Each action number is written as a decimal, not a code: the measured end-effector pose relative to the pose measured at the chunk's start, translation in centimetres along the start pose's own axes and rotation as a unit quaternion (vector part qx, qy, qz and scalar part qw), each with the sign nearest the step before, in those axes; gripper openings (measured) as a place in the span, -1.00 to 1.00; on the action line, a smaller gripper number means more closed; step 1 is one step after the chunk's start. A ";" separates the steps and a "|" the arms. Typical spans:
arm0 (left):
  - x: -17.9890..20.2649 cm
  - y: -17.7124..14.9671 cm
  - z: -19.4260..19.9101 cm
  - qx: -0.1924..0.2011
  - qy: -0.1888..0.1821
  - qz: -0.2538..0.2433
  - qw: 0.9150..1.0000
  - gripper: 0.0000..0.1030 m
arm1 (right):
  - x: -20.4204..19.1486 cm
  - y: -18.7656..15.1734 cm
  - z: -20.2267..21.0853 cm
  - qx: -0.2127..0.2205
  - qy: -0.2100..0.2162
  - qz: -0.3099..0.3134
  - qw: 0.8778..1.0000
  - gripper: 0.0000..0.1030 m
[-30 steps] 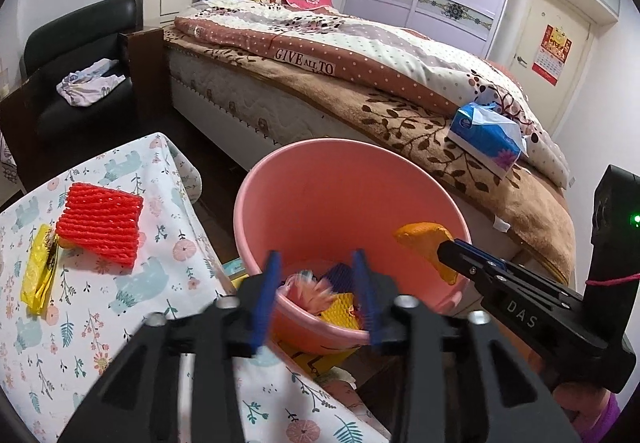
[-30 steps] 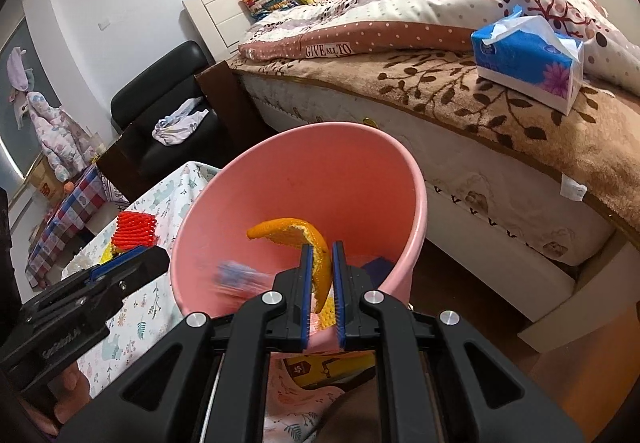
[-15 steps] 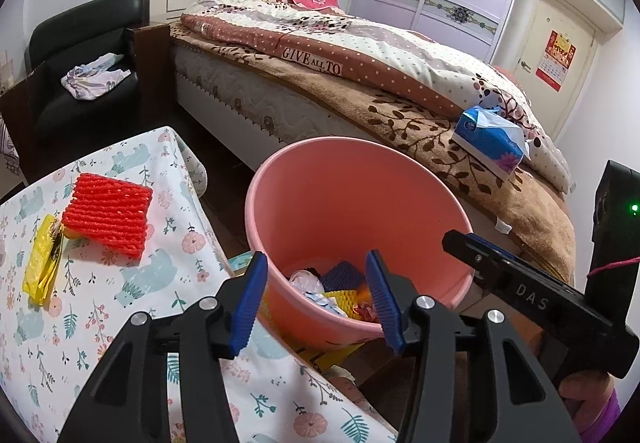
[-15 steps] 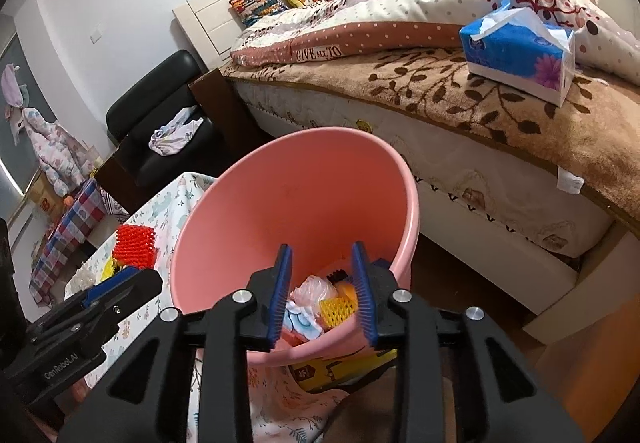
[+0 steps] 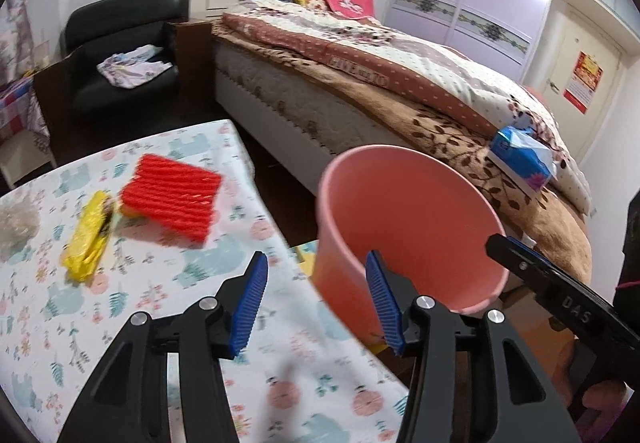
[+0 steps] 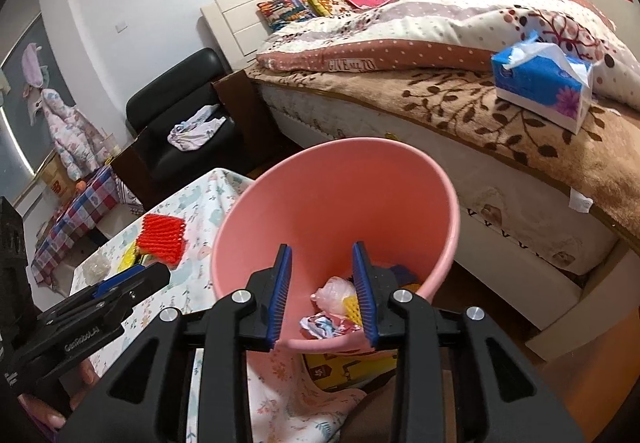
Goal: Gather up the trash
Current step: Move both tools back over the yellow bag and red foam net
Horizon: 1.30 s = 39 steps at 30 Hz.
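A pink bucket (image 5: 404,227) stands by the table's right edge; in the right wrist view (image 6: 336,211) it holds crumpled wrappers and other trash (image 6: 332,317). My left gripper (image 5: 316,303) is open and empty over the table's edge, left of the bucket. My right gripper (image 6: 322,295) is open and empty above the bucket's near rim. On the floral tablecloth (image 5: 132,307) lie a red foam net (image 5: 172,199), a yellow wrapper (image 5: 88,235) and a whitish clump (image 5: 16,219).
A bed (image 5: 380,83) with a blue tissue pack (image 5: 520,159) runs behind the bucket. A black armchair (image 5: 120,55) with cloth on it stands at the back left. A yellow box (image 6: 348,367) lies on the floor under the bucket.
The right gripper let go of the orange peel into the bucket and opened. The left gripper opened wider and swung left toward the table, with the bucket now at its right.
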State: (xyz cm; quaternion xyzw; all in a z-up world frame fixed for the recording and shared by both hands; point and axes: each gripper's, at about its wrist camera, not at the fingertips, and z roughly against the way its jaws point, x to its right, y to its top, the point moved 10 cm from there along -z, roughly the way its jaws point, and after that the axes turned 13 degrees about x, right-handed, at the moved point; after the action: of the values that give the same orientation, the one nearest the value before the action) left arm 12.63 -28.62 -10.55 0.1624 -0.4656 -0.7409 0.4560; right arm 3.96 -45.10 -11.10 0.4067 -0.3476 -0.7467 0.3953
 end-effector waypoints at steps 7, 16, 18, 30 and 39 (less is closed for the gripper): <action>-3.7 -0.6 2.3 -0.001 0.029 0.029 0.999 -0.02 | -3.7 -0.8 0.5 -0.007 0.029 0.018 0.999 -0.38; -6.4 -1.4 6.5 0.012 0.049 0.033 0.998 -0.02 | -9.8 -2.4 2.4 -0.006 0.071 0.050 0.996 -0.38; -7.2 -1.6 7.5 0.015 0.056 0.039 0.998 -0.02 | -10.5 -2.8 2.9 -0.005 0.075 0.057 0.996 -0.38; -9.2 -2.7 12.3 0.027 0.075 0.062 0.995 -0.02 | -15.2 -4.1 7.4 0.021 0.086 0.110 0.990 -0.38; -9.1 -2.5 15.5 0.057 0.068 0.069 0.994 0.18 | -16.2 -4.1 9.9 0.043 0.100 0.107 0.988 -0.17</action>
State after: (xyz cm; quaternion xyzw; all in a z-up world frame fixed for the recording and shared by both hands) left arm 5.83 -12.27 -6.38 0.2052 -0.4849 -0.6673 0.5267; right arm -0.27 -27.12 -4.91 0.4563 -0.3798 -0.6403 0.4874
